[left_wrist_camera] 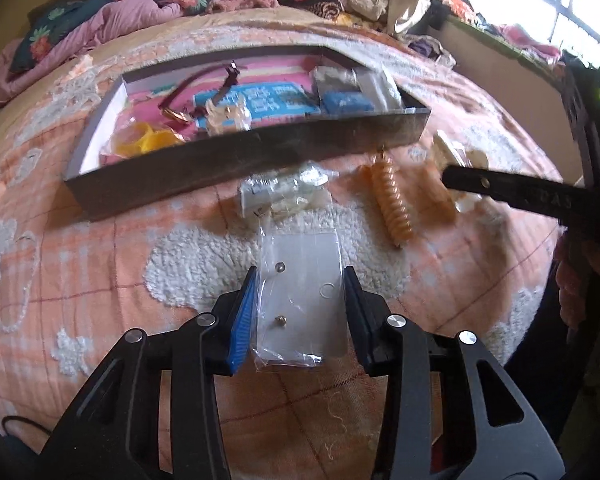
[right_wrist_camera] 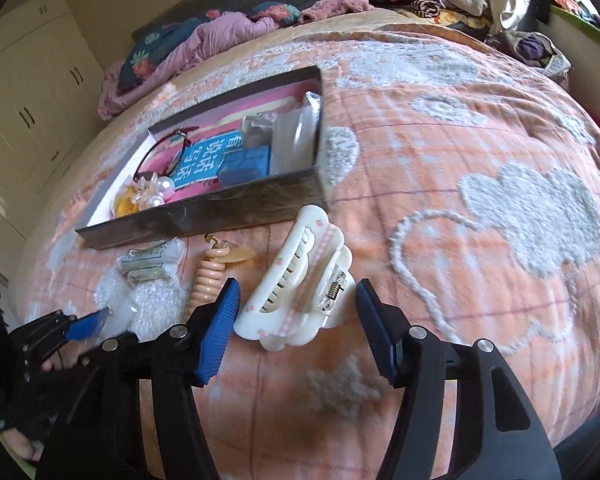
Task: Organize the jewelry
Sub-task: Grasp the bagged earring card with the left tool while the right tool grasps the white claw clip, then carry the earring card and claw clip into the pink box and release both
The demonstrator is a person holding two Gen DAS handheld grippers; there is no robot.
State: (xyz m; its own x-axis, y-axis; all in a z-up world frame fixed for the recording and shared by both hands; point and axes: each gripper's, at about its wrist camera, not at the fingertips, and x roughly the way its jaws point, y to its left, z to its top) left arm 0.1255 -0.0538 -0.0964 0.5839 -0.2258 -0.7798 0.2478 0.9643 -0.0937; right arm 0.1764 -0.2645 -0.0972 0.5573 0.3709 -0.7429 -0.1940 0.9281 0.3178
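Observation:
A clear plastic bag of small earrings [left_wrist_camera: 302, 300] lies on the blanket between the fingers of my open left gripper [left_wrist_camera: 300, 280], untouched by the pads as far as I can tell. A white hair claw clip [right_wrist_camera: 300, 280] lies between the fingers of my open right gripper [right_wrist_camera: 298, 292]. An open grey box [left_wrist_camera: 260, 156] holds a watch, pearl clips, a blue pouch and other items; it also shows in the right wrist view [right_wrist_camera: 220, 212]. A peach spiral hair tie [left_wrist_camera: 392, 204] and a small clear packet [left_wrist_camera: 284, 192] lie before the box.
The peach blanket with white fleecy hearts [right_wrist_camera: 532, 216] covers the bed. Piled clothes and pillows [left_wrist_camera: 100, 24] sit at the far edge. A window ledge [left_wrist_camera: 500, 32] with clothes is at the right. White cupboards [right_wrist_camera: 20, 112] stand at the left.

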